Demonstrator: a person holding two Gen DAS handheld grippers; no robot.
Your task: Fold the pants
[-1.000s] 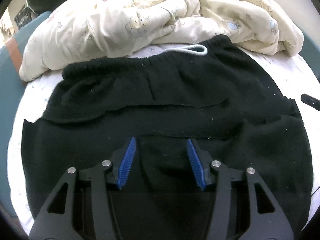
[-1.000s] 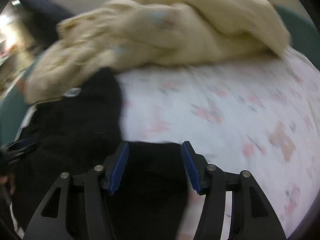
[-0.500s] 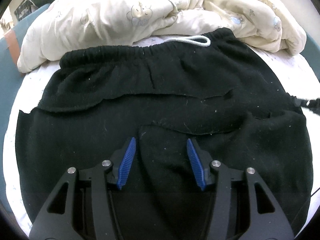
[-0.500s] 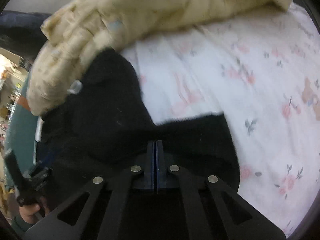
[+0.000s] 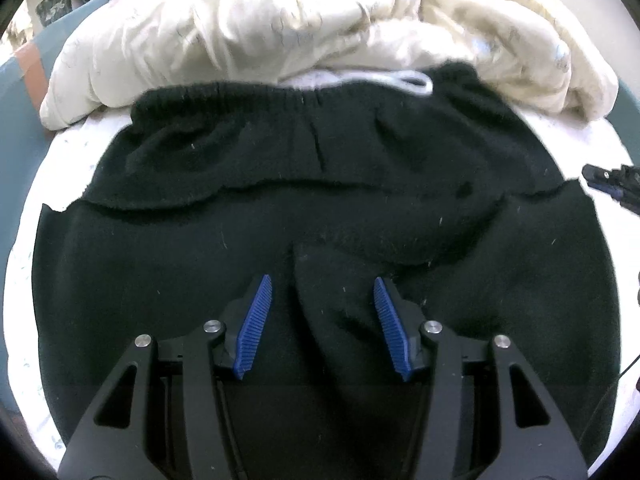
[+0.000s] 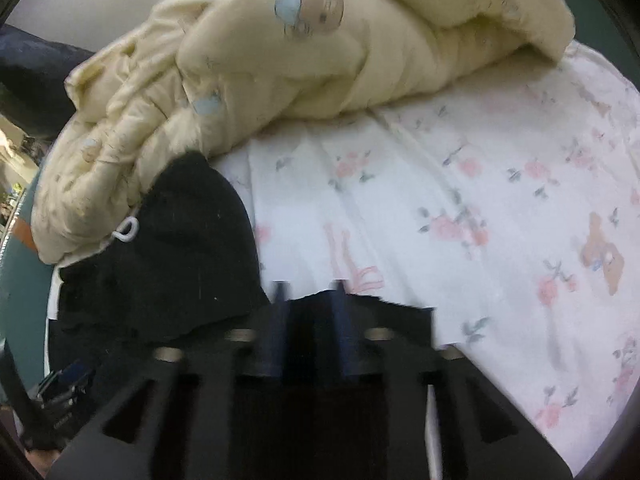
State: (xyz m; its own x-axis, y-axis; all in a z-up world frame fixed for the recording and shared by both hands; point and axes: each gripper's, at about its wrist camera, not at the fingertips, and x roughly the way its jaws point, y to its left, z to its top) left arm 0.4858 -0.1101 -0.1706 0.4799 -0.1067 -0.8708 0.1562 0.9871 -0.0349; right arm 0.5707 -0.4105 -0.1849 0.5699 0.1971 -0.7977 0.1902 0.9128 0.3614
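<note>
Half a second back the right hand-held gripper (image 6: 308, 292) had its fingers pressed together over the black cloth; its jaws have just been opening, and they now stand apart in a motion blur, with the edge of the cloth under the tips. Whether the pads press on anything I cannot tell from the blur. In the left wrist view the pants (image 5: 320, 184) sit slightly lower in the picture than a second ago, and the tip of the right tool has come further in at the right edge.

One pair of black pants lies on the bed (image 6: 460, 208), on a white sheet printed with pink flowers. They are folded over themselves, with layered edges running across. The elastic waistband points away from the left camera, toward one cream quilt (image 5: 280, 24) bunched at the far side and touching it. The folded bundle's long axis runs left to right. One white drawstring loop (image 5: 416, 80) shows at the waistband.

The left hand-held gripper (image 5: 322, 300) hangs over the near part of the pants, its two blue pads spread with a ridge of cloth between them, not pinched.
</note>
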